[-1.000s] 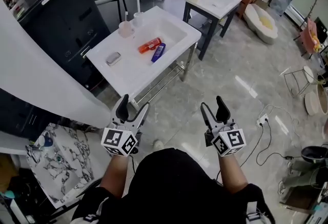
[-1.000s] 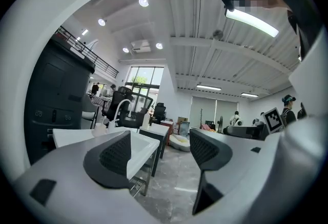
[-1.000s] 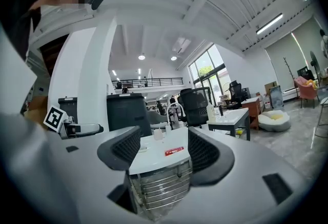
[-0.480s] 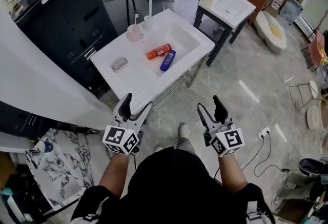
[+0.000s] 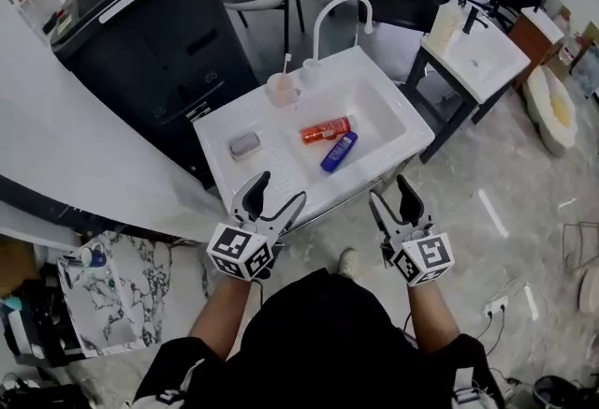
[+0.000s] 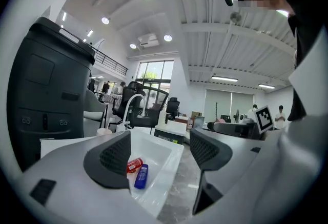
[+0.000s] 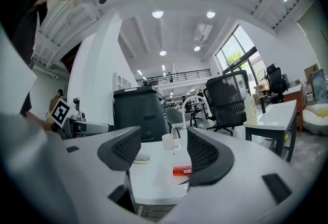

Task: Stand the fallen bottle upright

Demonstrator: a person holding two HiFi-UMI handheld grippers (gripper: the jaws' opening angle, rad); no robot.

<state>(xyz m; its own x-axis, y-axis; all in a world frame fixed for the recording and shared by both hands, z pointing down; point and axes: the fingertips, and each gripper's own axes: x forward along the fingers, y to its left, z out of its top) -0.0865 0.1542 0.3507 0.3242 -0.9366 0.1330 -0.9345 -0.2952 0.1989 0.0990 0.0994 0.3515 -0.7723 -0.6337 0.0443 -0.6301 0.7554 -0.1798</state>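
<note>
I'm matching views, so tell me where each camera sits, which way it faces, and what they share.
Head view: on the head, steeply down at the sink holding a lying red bottle and blue bottle; forearms, left gripper, right gripper show.
Left gripper view: on that gripper, along its open jaws into the sink; its jaws show.
Right gripper view: on that gripper, low across the sink top; open jaws show.
Shared: all see the red bottle.

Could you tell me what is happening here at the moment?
A person stands facing a white sink, holding the left tongs and the right tongs out in front. Both are open, empty and touching nothing. A red bottle and a blue bottle lie on their sides in the basin, so nothing has been stood upright yet.
</note>
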